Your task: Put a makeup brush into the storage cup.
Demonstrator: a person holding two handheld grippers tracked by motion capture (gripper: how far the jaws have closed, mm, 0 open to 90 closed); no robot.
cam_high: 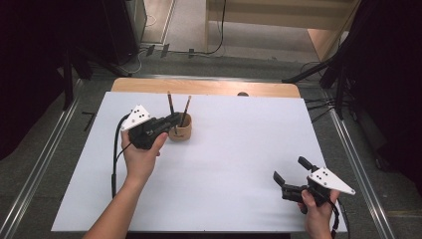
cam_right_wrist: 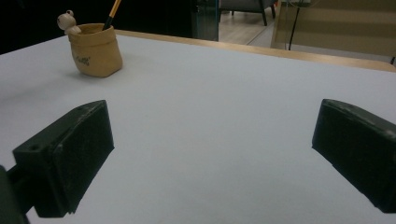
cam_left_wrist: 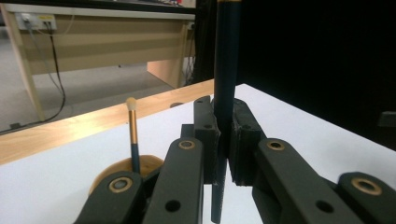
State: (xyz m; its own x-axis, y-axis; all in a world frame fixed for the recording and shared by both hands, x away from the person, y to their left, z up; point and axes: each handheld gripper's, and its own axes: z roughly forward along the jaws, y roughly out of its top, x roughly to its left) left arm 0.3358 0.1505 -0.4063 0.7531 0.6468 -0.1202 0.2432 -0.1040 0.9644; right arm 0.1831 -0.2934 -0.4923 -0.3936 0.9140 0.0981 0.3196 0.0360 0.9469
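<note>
A white sheet covers the table (cam_high: 209,189), with grey floor and a wooden desk beyond. The left gripper (cam_left_wrist: 225,135) has its jaws closed on a dark pencil (cam_left_wrist: 226,70), whose long axis stands near upright just beside the tan holder (cam_high: 181,130) — a second brush (cam_left_wrist: 132,128) already stands in it. The right gripper (cam_high: 290,175) rests well apart at the near right, jaws spread wide and empty — the left is plainly nearer.

pot (cam_high: 181,130) on table (cam_high: 239,149), two brushes (cam_high: 187,108) inside.
</note>
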